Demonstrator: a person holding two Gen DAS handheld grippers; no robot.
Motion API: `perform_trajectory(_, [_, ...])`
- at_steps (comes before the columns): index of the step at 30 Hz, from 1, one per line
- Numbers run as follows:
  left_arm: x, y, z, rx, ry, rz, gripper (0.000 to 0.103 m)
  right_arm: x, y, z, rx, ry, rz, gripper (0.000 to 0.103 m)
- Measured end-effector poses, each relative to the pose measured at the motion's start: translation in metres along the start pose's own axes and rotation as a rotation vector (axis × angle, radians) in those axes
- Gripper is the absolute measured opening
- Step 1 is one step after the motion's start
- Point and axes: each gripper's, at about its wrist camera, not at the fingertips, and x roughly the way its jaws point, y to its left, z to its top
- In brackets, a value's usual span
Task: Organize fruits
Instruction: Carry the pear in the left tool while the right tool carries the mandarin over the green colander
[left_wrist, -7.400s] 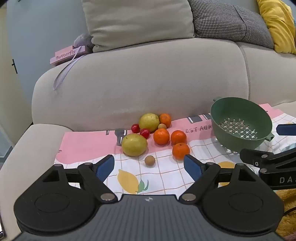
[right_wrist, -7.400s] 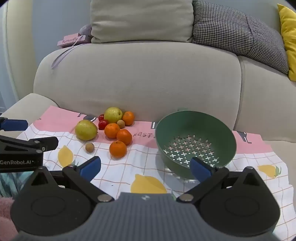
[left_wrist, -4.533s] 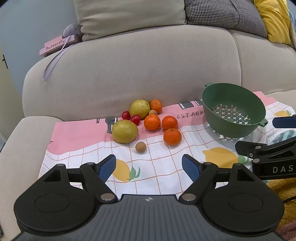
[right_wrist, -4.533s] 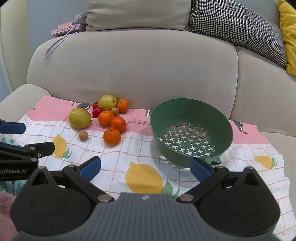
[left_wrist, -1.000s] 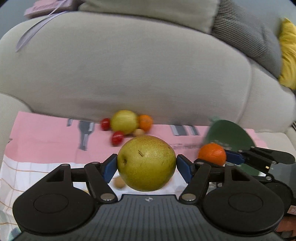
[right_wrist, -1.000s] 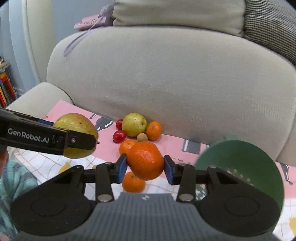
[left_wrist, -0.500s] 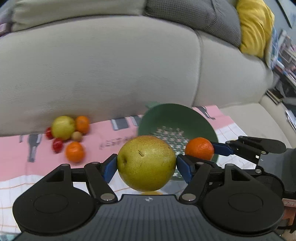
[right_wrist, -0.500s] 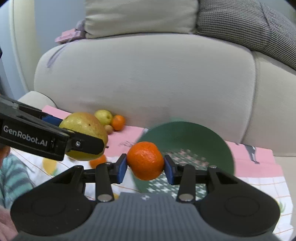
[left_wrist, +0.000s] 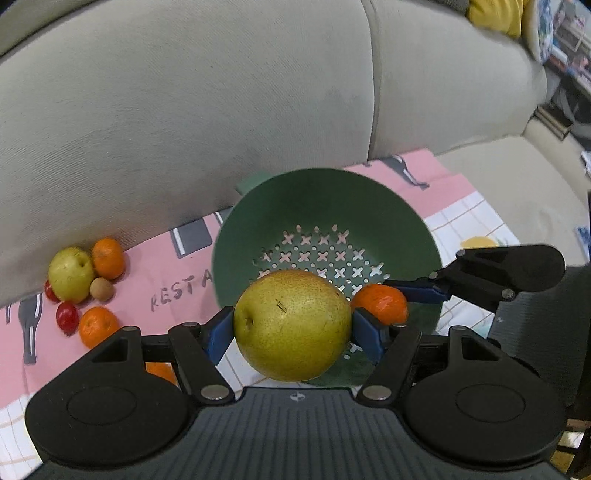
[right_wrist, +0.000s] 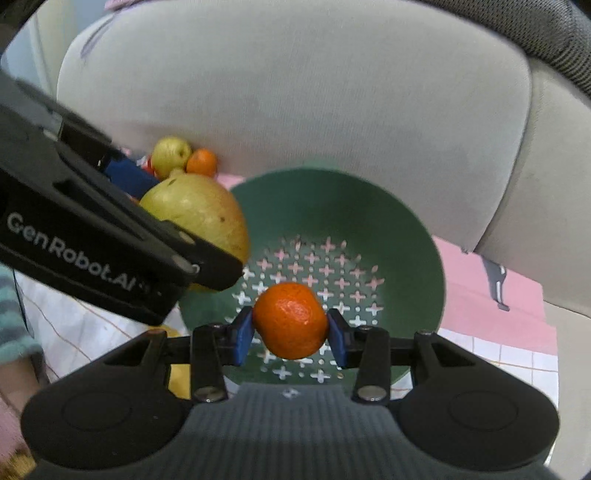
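You hold the left gripper (left_wrist: 293, 334) clamped on the pear (left_wrist: 293, 325); its blue pads press the fruit on either side, with the jaws set wide to span it. You hold the right gripper (right_wrist: 290, 338) clamped on the mandarin (right_wrist: 290, 319), with the jaws set narrow.

**Governing relation.** The green colander (right_wrist: 417, 236) sits on the printed cloth (left_wrist: 458, 192) over the sofa seat (left_wrist: 535, 166), and its open bowl lies directly beyond and below both sets of jaws. In the right wrist view the mandarin shows against the perforated floor at lower centre of the frame. In the left wrist view the pear shows against the near wall and floor at centre frame. The pear is close to round, so its long axis does not constrain the drop.

**Pose.** Both grippers pitch steeply downward toward the bowl. They sit just beside each other: the right gripper's mandarin appears at centre right of the left wrist view, near the pear. The mandarin looks more nearly centred over the bowl.

**Remaining fruit.** A second pear (left_wrist: 71, 274), three further mandarins, two red fruits and a small brown fruit (left_wrist: 101, 288) lie on the cloth at the left edge of the left wrist view, well apart from the colander.

**Caution.** Releasing both at once may make the fruits collide; lower before releasing.
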Motion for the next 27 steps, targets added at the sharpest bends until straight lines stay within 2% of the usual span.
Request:
perform_trajectory(6, [0.024, -0.003, 0.01, 0.046, 0.066, 0.014, 0.079, 0.021, -0.01, 0.002, -0.018, 0.057, 0.035, 0.04])
perform_trajectory(13, [0.05, -0.002, 0.015, 0.069, 0.135, 0.011, 0.079, 0.042, -0.013, 0.003, -0.052, 0.1, 0.037, 0.04])
perform_trajectory(27, [0.081, 0.0, 0.02, 0.115, 0.188, -0.01, 0.079, 0.073, -0.016, -0.003, -0.089, 0.171, 0.032, 0.04])
